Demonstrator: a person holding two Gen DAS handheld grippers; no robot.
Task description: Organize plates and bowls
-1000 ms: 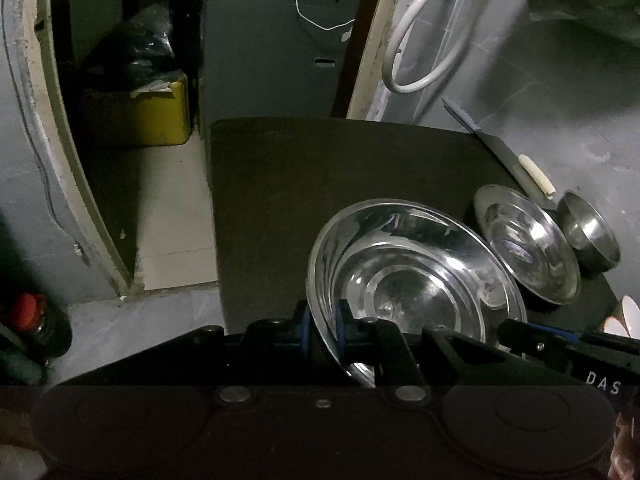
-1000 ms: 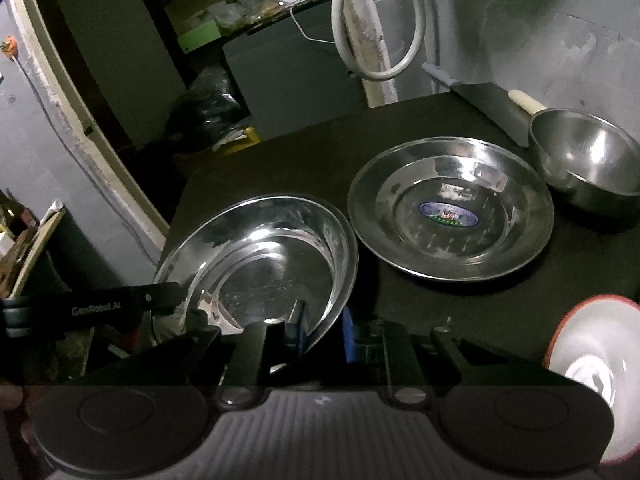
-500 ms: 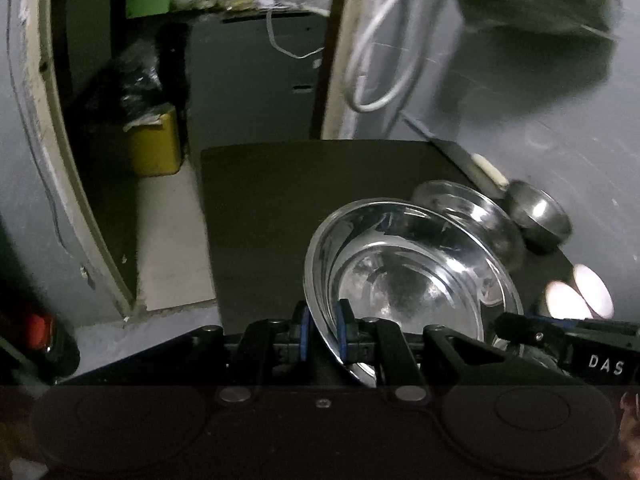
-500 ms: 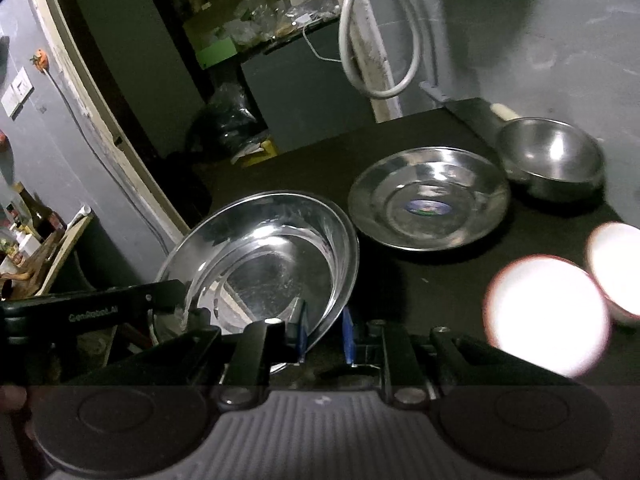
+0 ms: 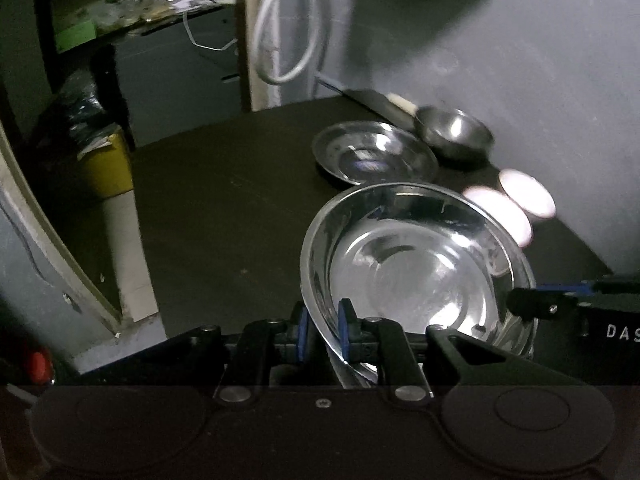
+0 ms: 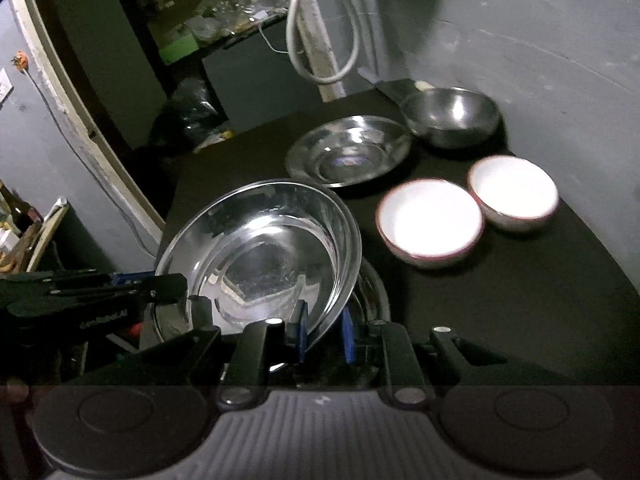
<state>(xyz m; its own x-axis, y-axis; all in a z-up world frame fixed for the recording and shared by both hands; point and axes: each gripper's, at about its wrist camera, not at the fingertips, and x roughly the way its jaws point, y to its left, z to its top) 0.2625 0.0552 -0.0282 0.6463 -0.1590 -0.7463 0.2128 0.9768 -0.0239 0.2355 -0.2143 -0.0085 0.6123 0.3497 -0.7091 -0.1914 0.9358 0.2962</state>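
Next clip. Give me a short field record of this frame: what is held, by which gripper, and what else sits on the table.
held item: large steel basin, off the table, tilted
left gripper: jaws opening, the basin's rim between the pads
right gripper: shut on the opposite rim
under the basin: another steel rim shows; cannot tell what it is
steel plate: flat on the black table, label at centre
small steel bowl: beyond the plate, by the wall
white bowls: two, side by side, upright, empty
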